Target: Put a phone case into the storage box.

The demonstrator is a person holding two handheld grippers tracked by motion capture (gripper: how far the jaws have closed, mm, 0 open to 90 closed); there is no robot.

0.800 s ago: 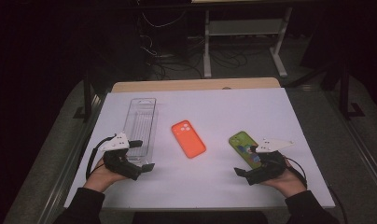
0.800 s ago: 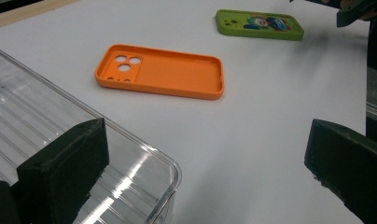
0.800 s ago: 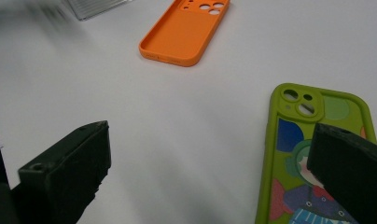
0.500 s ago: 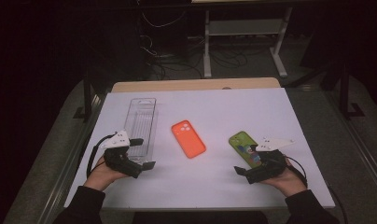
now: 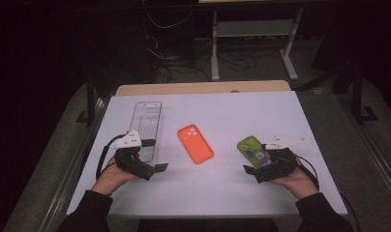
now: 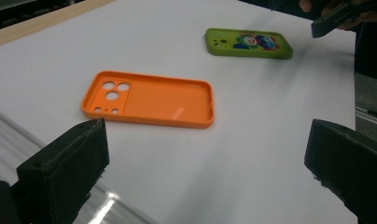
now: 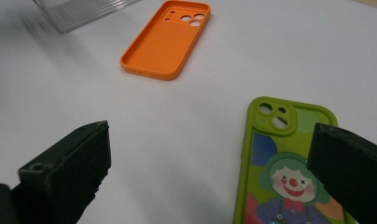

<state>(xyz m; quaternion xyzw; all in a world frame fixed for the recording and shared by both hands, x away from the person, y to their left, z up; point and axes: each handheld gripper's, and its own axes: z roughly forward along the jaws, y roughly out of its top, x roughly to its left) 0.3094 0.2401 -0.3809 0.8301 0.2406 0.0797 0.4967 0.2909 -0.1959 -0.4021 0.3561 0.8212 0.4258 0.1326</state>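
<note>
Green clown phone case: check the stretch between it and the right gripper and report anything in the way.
Nothing visible in the way. The right gripper sits open at the near end of the green clown phone case, with bare white table around it. The orange phone case lies well off to the side.

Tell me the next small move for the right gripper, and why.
Probably ease the right gripper forward and down so its open jaws straddle the green phone case. The case lies flat on the white table just ahead, one jaw already over its edge, and nothing is gripped yet.
</note>
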